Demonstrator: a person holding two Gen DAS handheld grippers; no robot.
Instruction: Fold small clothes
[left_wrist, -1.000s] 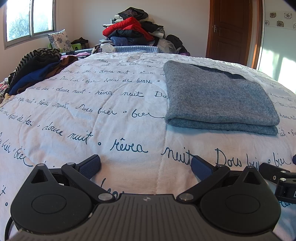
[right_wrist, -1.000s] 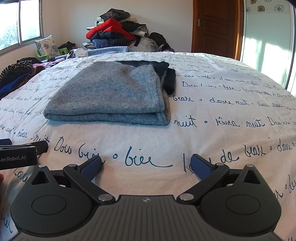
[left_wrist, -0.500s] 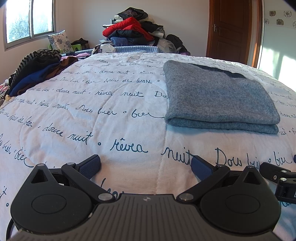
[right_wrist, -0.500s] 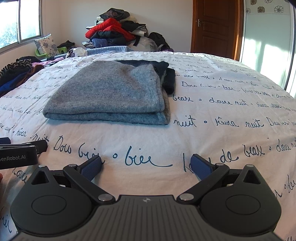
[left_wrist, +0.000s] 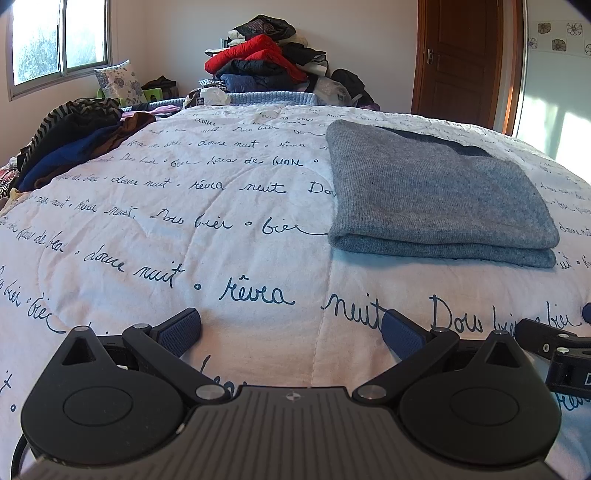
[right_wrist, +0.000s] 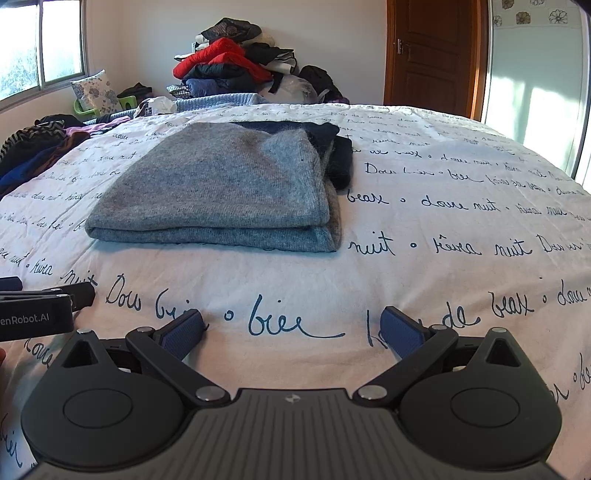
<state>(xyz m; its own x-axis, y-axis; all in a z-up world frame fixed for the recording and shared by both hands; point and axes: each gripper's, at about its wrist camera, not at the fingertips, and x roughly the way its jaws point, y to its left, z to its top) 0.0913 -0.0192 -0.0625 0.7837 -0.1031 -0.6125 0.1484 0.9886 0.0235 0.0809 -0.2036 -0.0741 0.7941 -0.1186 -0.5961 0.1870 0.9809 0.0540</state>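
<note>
Grey knit sweater (right_wrist: 218, 192) lies folded into a neat rectangle on the script-printed white quilt (right_wrist: 461, 221), mid-bed, with a dark navy part (right_wrist: 338, 155) showing at its far right corner. Seen from the left wrist it sits to the right, fold edge facing near

Step in hand, by my reading: this garment looks finished; both tools rest near the near edge of the bed, well apart from it. Next move likely calls for setting the sweater aside or fetching another piece from the loose heap of dark and striped clothes (left_wrist: 70, 147) at far left — a reach across open quilt, nothing in the way. Tall pile with a red jacket (left_wrist: 258, 55) sits beyond the far end of the bed

Left gripper (left_wrist: 291, 328): jaws spread wide, released, nothing between the blue pads (left_wrist: 179, 328); low over bare quilt, contact not certain

Right gripper (right_wrist: 293, 328): same, wide open and empty, just beside the left tool, its pads (right_wrist: 400, 332) over the printed lettering
</note>
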